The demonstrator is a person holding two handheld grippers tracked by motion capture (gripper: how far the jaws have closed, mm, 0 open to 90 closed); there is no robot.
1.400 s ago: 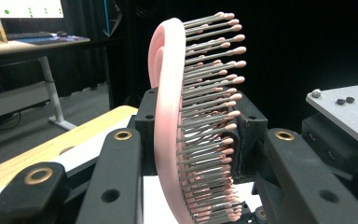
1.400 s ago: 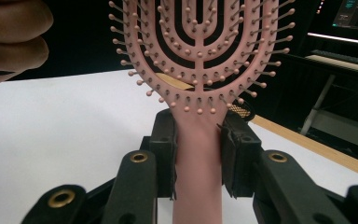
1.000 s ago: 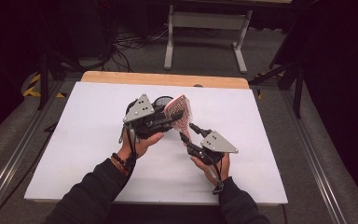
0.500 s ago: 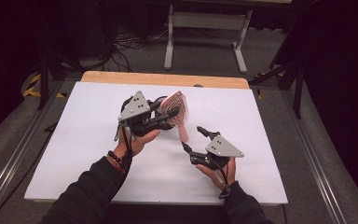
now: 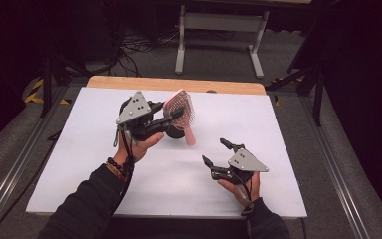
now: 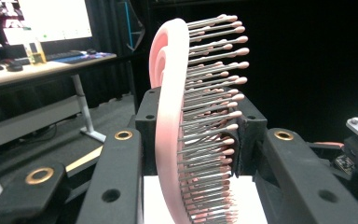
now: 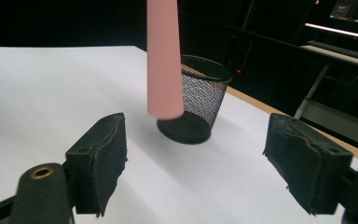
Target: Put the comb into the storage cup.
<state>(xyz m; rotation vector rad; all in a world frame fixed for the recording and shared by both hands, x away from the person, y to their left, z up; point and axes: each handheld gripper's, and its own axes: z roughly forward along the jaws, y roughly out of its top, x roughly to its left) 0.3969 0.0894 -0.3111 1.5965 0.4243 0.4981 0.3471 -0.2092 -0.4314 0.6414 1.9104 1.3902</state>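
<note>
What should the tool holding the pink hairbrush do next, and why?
Probably lower it a little, handle first, toward the black mesh cup. The left tool grips the pink hairbrush by its bristled head, handle end hanging above the table just in front of the cup, while the right tool sits open and apart.

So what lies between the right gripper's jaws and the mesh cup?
Bare white table, seen in the right gripper view; the pink hairbrush handle hangs above that stretch, before the mesh cup, touching nothing there.

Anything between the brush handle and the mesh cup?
Nothing visible. The left gripper holds the brush by its head; the handle hangs in open air just in front of the cup. The right gripper is open, off to the side.
</note>
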